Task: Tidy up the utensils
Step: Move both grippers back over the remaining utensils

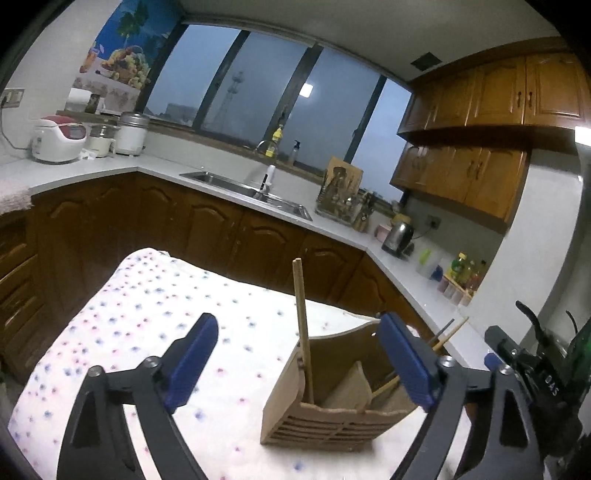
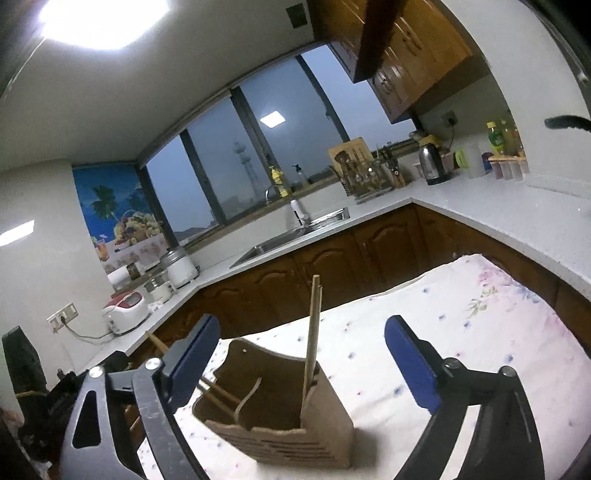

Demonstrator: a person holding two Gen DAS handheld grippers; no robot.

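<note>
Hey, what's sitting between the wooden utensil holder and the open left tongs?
Only bare dotted tablecloth, seen in the left wrist view. The left tongs hang open just in front of the wooden utensil holder, empty.

Kitchen at dusk: big dark-framed window [image 1: 258, 99] over the steel sink [image 1: 247, 192], brown wood cabinets [image 1: 491, 92] above and below a white counter [image 2: 480, 218], bright ceiling light [image 2: 103, 18], tropical fruit poster [image 2: 118, 206] on the wall

Upright chopsticks [image 2: 312, 332] block holder [image 2: 325, 424]; cloth [image 2: 461, 332] open
</note>
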